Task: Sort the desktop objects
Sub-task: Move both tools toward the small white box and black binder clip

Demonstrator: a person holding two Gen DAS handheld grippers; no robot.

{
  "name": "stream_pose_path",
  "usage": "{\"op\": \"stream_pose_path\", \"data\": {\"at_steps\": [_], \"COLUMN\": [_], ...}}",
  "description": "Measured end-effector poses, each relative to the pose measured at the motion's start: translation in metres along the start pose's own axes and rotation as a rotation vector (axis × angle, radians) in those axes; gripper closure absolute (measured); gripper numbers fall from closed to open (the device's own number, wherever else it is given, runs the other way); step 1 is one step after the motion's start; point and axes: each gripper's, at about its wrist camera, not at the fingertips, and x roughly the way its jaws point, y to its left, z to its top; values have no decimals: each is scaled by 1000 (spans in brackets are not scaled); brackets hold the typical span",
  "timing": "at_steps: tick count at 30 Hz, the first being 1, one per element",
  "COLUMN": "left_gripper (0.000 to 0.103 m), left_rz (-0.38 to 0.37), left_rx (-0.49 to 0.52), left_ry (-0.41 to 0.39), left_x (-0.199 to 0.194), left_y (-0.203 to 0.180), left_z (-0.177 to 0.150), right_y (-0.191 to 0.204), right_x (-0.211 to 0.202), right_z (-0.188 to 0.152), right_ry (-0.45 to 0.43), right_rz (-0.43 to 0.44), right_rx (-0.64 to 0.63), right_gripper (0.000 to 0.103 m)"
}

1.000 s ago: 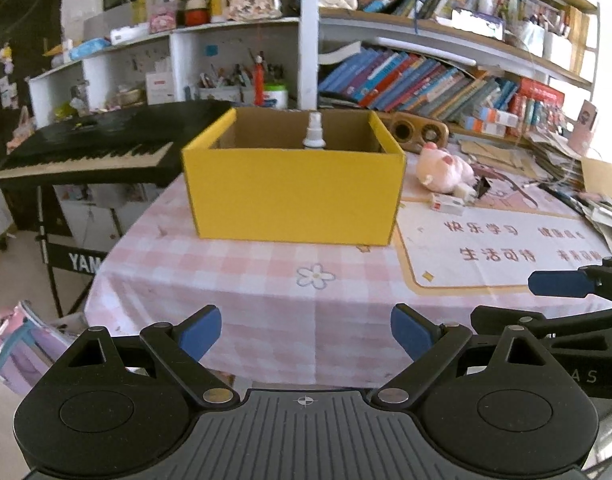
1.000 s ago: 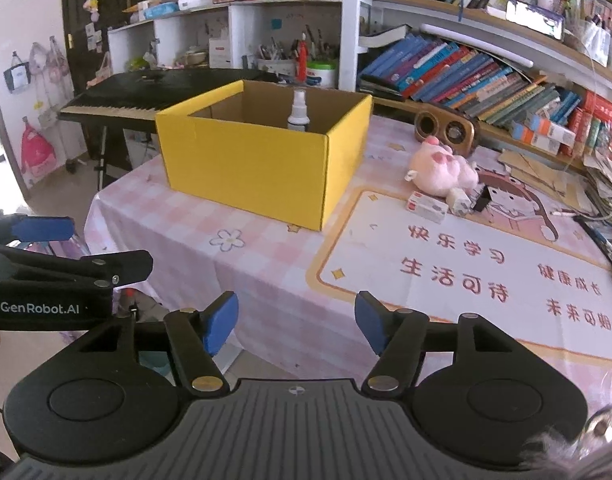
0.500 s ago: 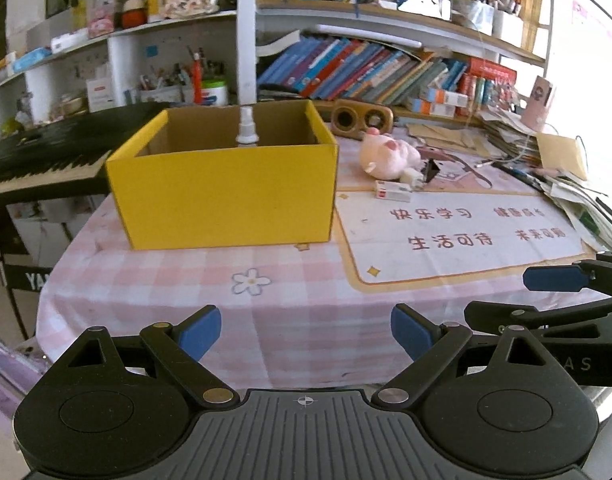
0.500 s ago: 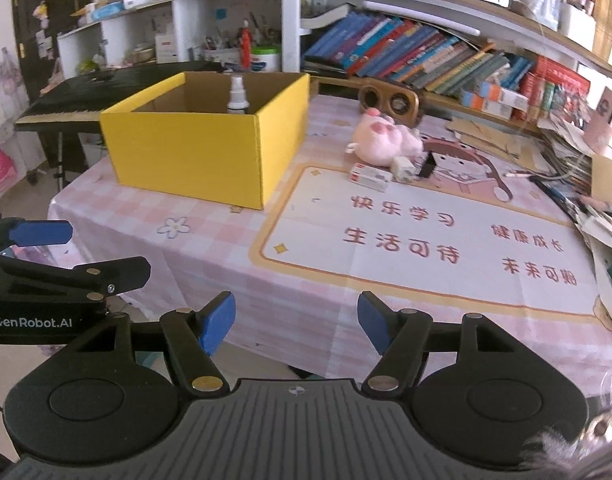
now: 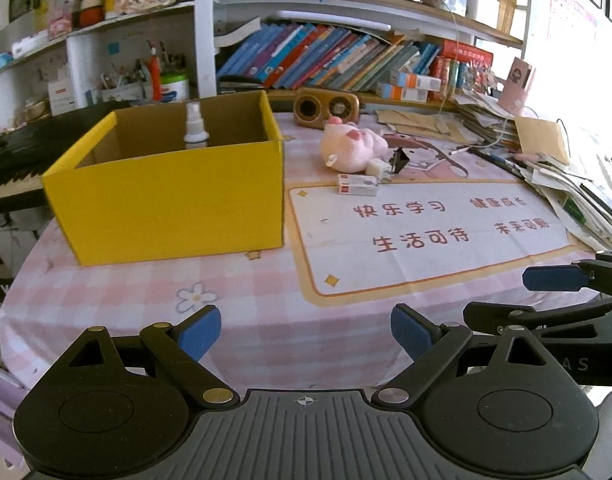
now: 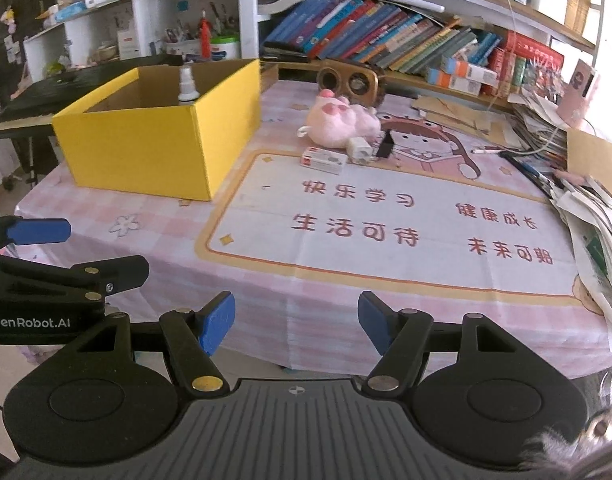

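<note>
Only the white spray bottle's [image 5: 195, 126] top clears the yellow cardboard box [image 5: 173, 196], while both hand-held grippers, left [image 5: 304, 330] and right [image 6: 295, 322], hover empty, jaws apart, above the surface's [image 5: 265, 300] near edge.

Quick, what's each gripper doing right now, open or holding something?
Left gripper: open, holding nothing.
Right gripper: open, holding nothing.

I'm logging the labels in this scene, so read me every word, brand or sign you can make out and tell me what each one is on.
"快乐学习", "健康成长", "生活可待", "未来可期": on the desk mat.
"GenRobot.AI": on the side of the left gripper, seen from the right wrist view.
"AS": the end of a cut-off word on the right gripper's body.
Book spines, the small white box and the shelf cartons: too small or blurred to read.
</note>
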Motion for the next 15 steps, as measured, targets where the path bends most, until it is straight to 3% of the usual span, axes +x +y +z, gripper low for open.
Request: {"op": "stream_pose_path", "data": {"at_steps": [15], "left_gripper": [9], "left_rz": [-51], "left_rx": [44], "left_ry": [47], "left_x": [47], "left_y": [-48], "left_z": [25], "right_y": [-60], "right_x": [21], "right_z": [6], "right_ry": [40], "right_rz": [-42], "right_rx": [58], "right_gripper": [37]}}
